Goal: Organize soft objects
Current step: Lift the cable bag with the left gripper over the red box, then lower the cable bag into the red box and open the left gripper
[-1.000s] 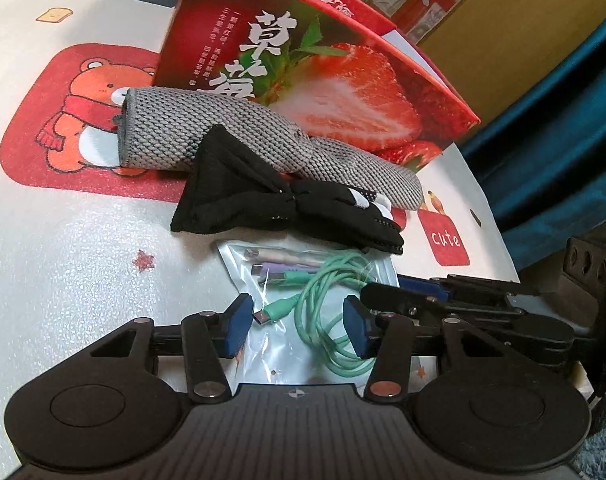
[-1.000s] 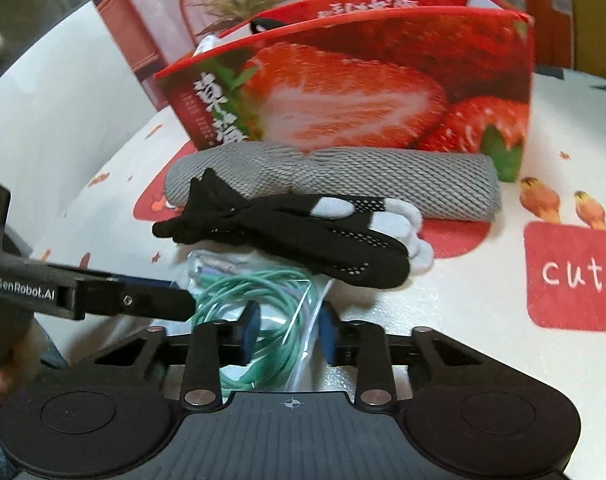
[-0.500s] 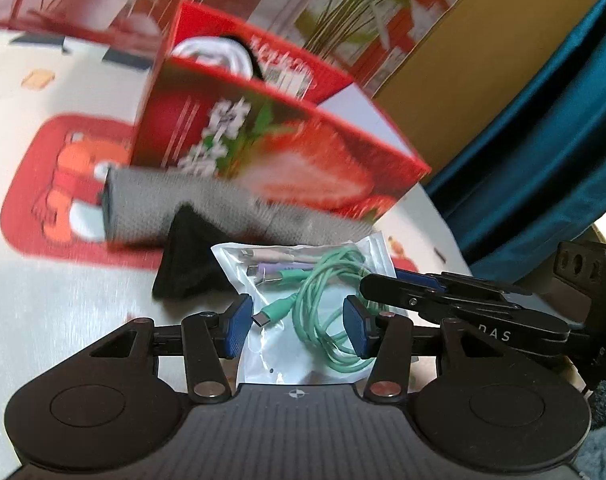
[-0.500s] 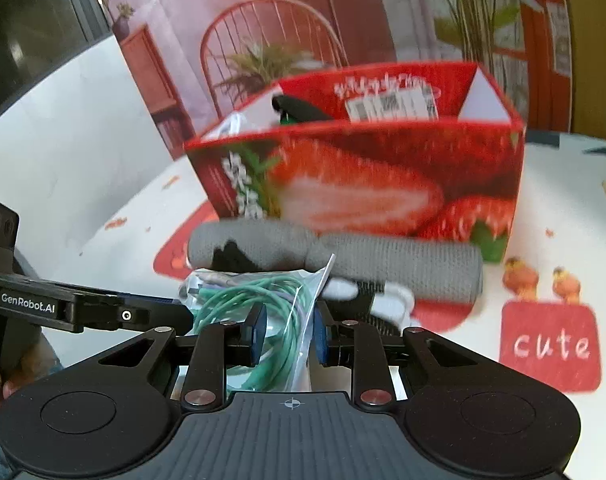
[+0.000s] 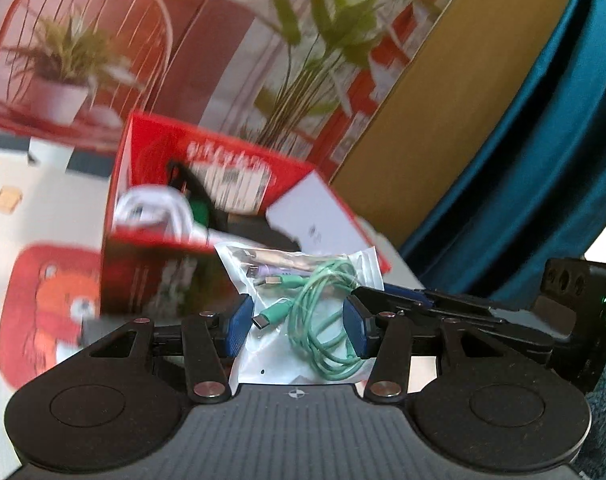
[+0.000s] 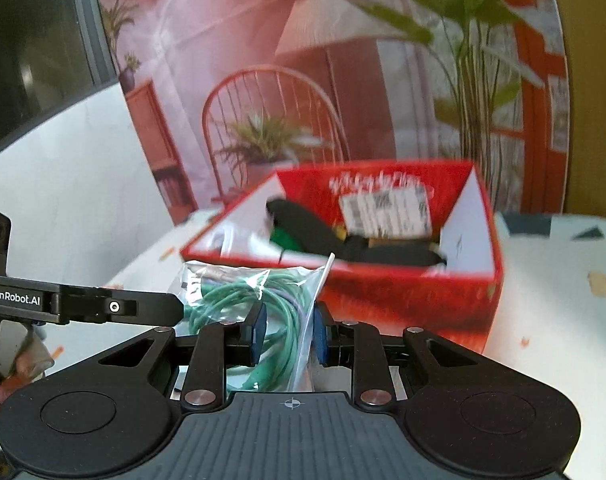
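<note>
A clear plastic bag (image 5: 303, 300) holding coiled green and purple cables hangs in the air in front of an open red strawberry-print box (image 5: 151, 272). My right gripper (image 6: 289, 330) is shut on the bag (image 6: 239, 292) and holds it up near the box's (image 6: 403, 300) front wall. My left gripper (image 5: 297, 326) is open, its blue pads either side of the bag without pinching it. The box holds white cable (image 5: 151, 212) and dark items (image 6: 315, 232). The grey cloth and black gloves are out of view.
The table (image 5: 39, 208) has a white cloth with red cartoon patches. A wall with printed chair and plants stands behind the box. A teal curtain (image 5: 543, 140) and a yellow panel are at the right.
Both grippers have risen with the cable bag from the table to box-top height. The box's inside now shows; the grey cloth and gloves dropped out of view.
</note>
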A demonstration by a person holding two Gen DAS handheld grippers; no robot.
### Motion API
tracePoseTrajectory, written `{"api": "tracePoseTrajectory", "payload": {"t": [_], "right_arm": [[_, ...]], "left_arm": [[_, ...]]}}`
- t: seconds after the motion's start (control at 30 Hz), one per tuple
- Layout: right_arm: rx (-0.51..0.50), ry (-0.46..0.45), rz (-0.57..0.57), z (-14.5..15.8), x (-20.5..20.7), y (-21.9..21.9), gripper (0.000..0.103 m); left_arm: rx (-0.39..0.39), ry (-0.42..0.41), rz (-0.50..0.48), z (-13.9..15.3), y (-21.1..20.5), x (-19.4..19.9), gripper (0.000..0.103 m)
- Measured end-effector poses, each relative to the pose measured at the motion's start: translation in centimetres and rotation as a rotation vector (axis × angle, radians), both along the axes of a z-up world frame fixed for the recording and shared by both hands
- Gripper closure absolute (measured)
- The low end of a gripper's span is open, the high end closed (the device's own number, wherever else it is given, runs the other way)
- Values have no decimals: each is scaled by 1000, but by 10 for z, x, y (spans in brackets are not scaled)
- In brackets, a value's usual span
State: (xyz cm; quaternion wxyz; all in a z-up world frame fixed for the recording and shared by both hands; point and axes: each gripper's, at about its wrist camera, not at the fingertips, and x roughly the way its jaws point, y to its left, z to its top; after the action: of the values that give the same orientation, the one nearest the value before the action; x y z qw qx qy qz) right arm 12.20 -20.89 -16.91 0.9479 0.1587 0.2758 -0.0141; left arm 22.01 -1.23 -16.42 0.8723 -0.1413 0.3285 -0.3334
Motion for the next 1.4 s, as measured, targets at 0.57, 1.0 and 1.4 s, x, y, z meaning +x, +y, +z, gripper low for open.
{"api": "tracePoseTrajectory", "payload": {"t": [0.57,1.0,1.4], "right_arm": [[-159,-76,-58,20,95,-57,80],[-233,94,-42,-19,146,-81,80],[-254,218,-41,-41,152,-77,79]], "left_arm": [[60,-76,57,29,-49,100,52],[253,45,22,-8,-85,148,55],[356,55,3,-22,-94,148,59]]}}
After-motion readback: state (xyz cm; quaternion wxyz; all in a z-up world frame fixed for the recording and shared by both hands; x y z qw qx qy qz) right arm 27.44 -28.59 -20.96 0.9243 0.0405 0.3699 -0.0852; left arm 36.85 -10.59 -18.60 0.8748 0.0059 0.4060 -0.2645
